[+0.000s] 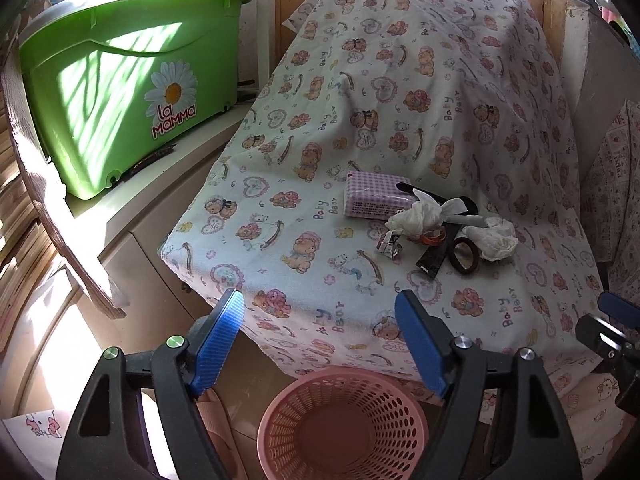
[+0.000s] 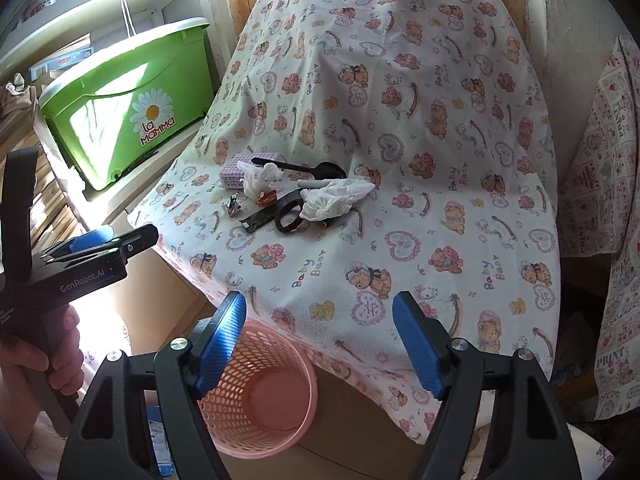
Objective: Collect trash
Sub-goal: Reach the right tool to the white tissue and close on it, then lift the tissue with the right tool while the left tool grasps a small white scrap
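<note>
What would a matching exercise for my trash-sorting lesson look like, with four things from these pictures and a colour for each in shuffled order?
Things:
1. basket
2. storage box
3. spoon
4. crumpled tissue

Colours:
a. green
b. white
c. pink
d. black

Pairs: 1-c, 2-a, 3-d, 4-b

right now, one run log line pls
left hand-held gripper open | right hand-held gripper open | tissues on cloth | pink basket empty
</note>
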